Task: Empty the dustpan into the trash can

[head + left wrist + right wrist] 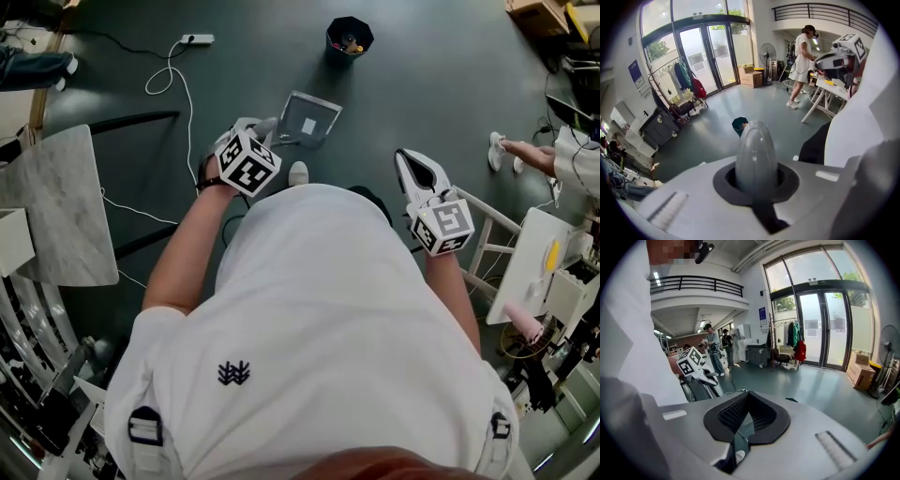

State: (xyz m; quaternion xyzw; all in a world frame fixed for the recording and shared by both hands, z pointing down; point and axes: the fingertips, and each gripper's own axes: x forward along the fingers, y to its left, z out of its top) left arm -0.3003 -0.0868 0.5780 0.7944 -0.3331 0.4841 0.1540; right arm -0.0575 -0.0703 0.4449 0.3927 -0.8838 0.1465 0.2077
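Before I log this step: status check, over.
Left hand-held gripper shut on dustpan handle. Right hand-held gripper shut, empty. Trash can ahead, path bare; cable off left.

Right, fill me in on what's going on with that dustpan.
A person is working with a gripper in each hand. The left gripper is shut on the dustpan handle and holds the grey dustpan out in front, with a white scrap lying in it. The black trash can stands further ahead on the dark floor, clear of the dustpan, so it hasn't been emptied yet. The right gripper is shut and empty, off to the side.
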